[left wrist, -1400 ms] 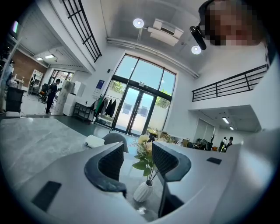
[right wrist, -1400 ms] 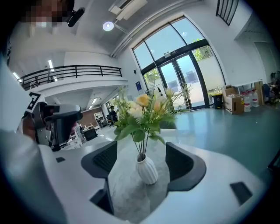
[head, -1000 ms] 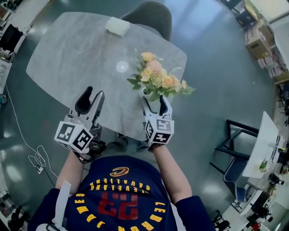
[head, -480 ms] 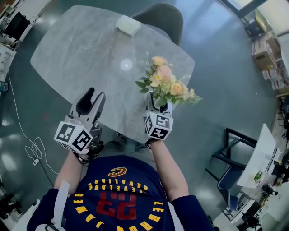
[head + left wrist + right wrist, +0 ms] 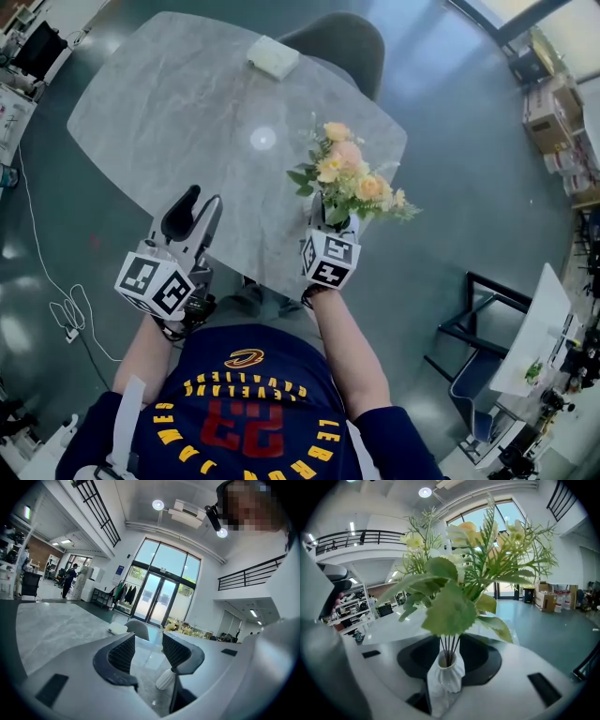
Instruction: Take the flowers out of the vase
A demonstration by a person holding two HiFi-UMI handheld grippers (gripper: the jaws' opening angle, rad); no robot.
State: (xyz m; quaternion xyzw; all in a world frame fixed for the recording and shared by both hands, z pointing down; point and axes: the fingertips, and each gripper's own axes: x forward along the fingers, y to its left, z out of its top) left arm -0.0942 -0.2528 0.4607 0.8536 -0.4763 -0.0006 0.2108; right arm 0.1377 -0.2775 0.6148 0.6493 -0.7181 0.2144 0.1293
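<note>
The right tool [image 5: 450, 654] has just been closing its jaws. The white ribbed vase [image 5: 446, 679] stands between them, clamped on both sides low on its body. It is upright by the near edge of the bench [image 5: 187, 103]. The flowers [image 5: 349, 173], peach and yellow heads among green leaves, are in it, thin stems running down into its neck. The left tool [image 5: 194, 201] hovers over the bench, well apart from the vase, jaws apart with nothing between them. A grey chair [image 5: 342, 42] stands at the far side.
</note>
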